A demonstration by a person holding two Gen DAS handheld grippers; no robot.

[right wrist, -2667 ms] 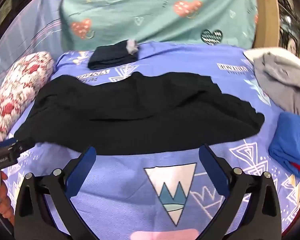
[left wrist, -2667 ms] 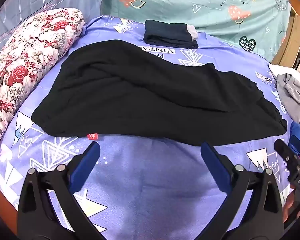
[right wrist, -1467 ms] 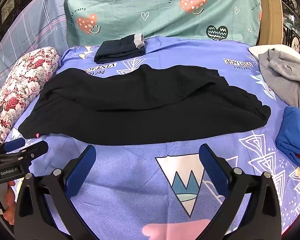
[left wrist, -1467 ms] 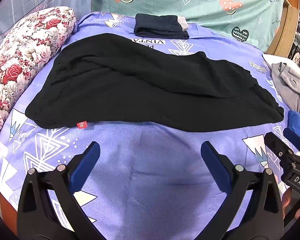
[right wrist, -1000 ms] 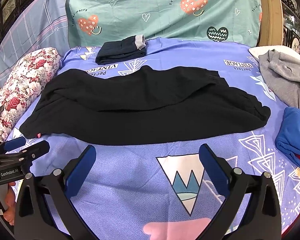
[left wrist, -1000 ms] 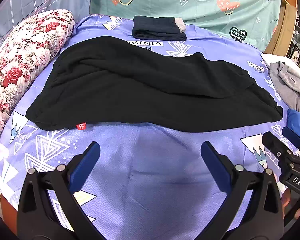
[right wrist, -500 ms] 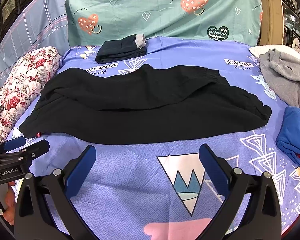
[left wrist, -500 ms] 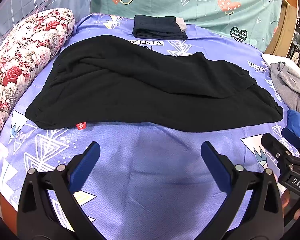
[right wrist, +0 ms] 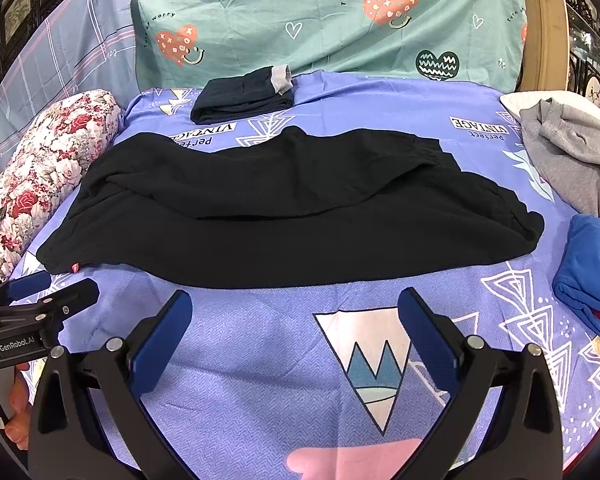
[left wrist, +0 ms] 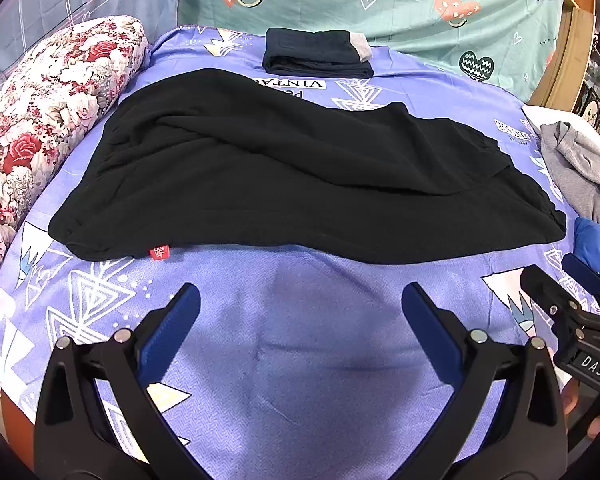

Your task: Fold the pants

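Hovering over the purple bedsheet, I hold my left gripper and my right gripper with jaws spread wide and nothing between them. The black pants lie across the middle of the bed just beyond both sets of fingers, running from near the floral pillow on one side to near the blue garment and the gray garment on the other. One leg looks laid over the other, so I judge the lengthwise fold done, though the cloth is so dark that I cannot be sure where each layer ends. A small red tag sticks out at the near edge on the pillow side. Against the green sheet at the back sits a dark folded garment, apart from the pants. What is left, as I read it, is taking the two ends and folding the long strip crosswise into a compact stack, and I grip neither end yet
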